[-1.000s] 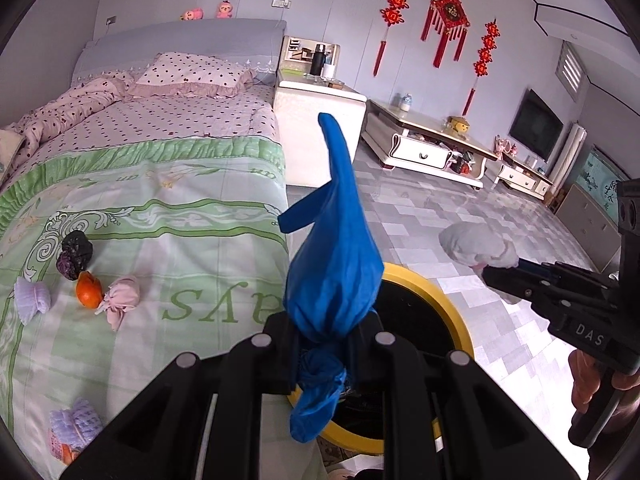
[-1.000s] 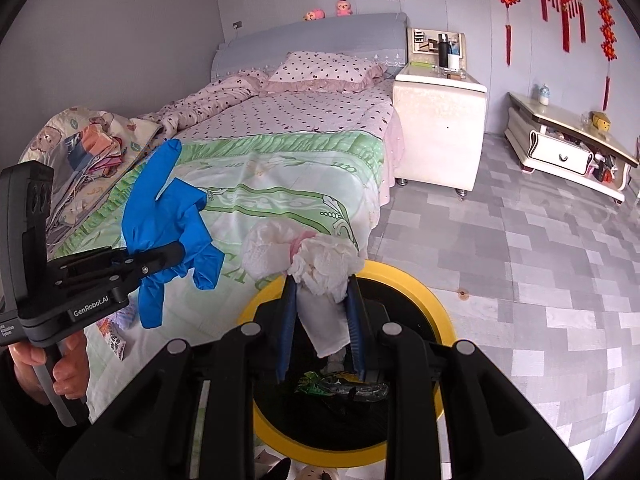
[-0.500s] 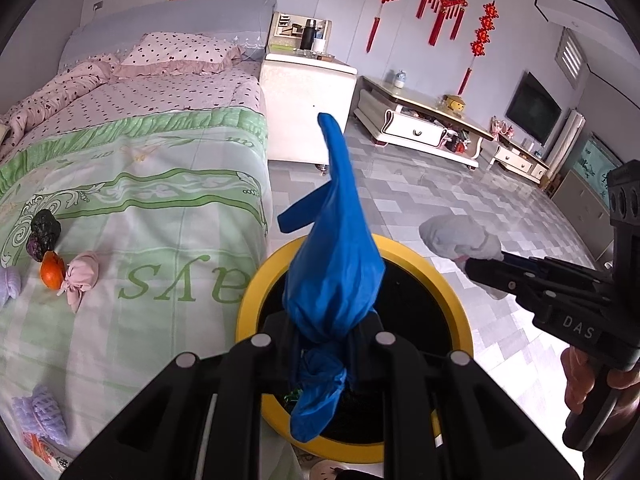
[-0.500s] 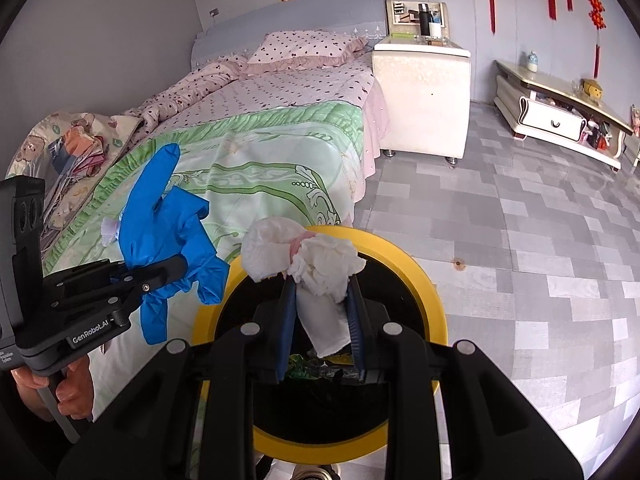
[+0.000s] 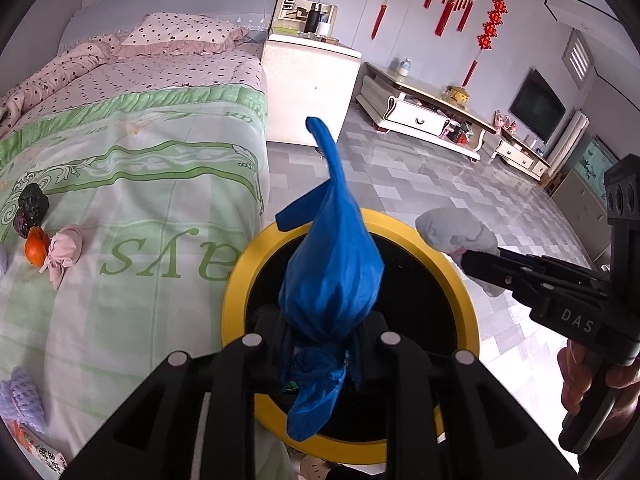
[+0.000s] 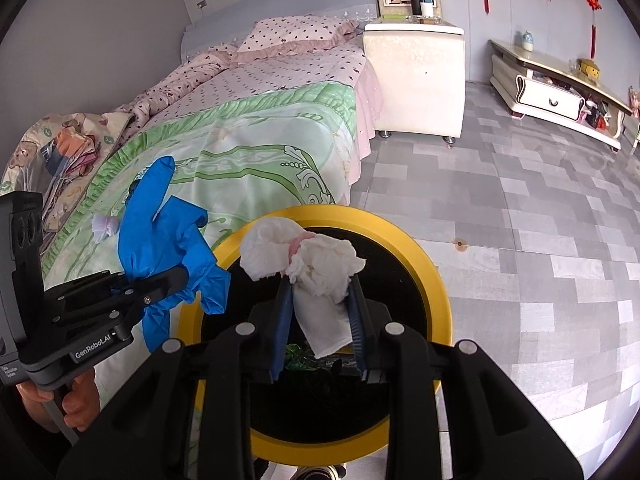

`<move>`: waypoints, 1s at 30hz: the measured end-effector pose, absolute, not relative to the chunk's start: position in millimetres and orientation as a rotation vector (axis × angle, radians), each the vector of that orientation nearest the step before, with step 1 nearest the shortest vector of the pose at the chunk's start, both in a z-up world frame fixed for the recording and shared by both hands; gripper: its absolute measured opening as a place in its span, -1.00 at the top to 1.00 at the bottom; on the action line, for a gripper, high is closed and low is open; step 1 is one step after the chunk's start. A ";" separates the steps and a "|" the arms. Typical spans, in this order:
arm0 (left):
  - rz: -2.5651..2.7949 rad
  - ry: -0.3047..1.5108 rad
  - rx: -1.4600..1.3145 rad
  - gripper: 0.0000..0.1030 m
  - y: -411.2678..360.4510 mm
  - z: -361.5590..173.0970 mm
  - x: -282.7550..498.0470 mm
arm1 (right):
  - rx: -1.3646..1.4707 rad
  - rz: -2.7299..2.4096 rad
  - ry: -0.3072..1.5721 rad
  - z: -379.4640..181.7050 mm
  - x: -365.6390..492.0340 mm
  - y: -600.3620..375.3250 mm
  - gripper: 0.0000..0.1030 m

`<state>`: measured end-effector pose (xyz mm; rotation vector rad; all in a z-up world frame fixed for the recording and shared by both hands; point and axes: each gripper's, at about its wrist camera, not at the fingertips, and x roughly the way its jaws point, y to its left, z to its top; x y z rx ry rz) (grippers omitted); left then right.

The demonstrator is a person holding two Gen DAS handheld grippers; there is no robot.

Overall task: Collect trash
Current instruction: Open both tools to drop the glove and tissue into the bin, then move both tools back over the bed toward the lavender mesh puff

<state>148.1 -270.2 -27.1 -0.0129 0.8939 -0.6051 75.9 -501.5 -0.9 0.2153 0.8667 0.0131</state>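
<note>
A round black bin with a yellow rim (image 5: pixel 240 276) (image 6: pixel 436 280) stands on the floor at the bed's foot corner. My left gripper (image 5: pixel 322 328) (image 6: pixel 176 276) hangs over the bin's mouth with a blue rubber glove (image 5: pixel 332 264) (image 6: pixel 160 232) between its fingers. Its jaws are opening, and the pads still touch the glove. Over the same opening, my right gripper (image 6: pixel 320 292) (image 5: pixel 468 258) carries a crumpled white tissue wad (image 6: pixel 312 264) (image 5: pixel 456 232). Its jaws are opening too, with the wad still between the pads. Some rubbish lies at the bottom of the bin.
On the green bedspread (image 5: pixel 160 200) lie an orange (image 5: pixel 34 240), a pink tied bundle (image 5: pixel 64 246), a dark lump (image 5: pixel 32 204) and a purple foam net (image 5: pixel 20 392). A white nightstand (image 5: pixel 312 88) stands past the bed and a low TV bench (image 5: pixel 424 116) along the wall.
Both grippers have sunk toward the bin and now hang over its opening, which looms larger. The glove and the tissue wad remain between the fingers.
</note>
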 end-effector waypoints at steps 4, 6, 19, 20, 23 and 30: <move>-0.593 0.899 -0.030 0.29 -266.3 -27.3 150.6 | 0.218 -0.006 0.867 -0.4 74.0 -503.0 0.35; -0.590 0.908 -0.049 0.18 -262.9 -28.7 153.2 | 0.229 -0.015 0.866 -0.8 73.9 -505.8 0.21; -0.536 0.845 -0.063 -0.48 -235.6 -12.4 156.7 | 0.234 -0.017 0.846 11.1 67.9 -501.7 0.08; -0.530 0.839 -0.063 -0.49 -232.4 -10.0 157.2 | 0.232 -0.014 0.844 12.9 67.8 -499.7 0.08; -0.500 0.817 -0.058 -0.57 -221.2 -3.6 158.3 | 0.222 -0.005 0.837 18.4 68.6 -492.1 0.05; -0.452 0.788 -0.059 -0.60 -187.3 6.7 163.3 | 0.216 0.037 0.821 31.6 76.8 -467.3 -0.13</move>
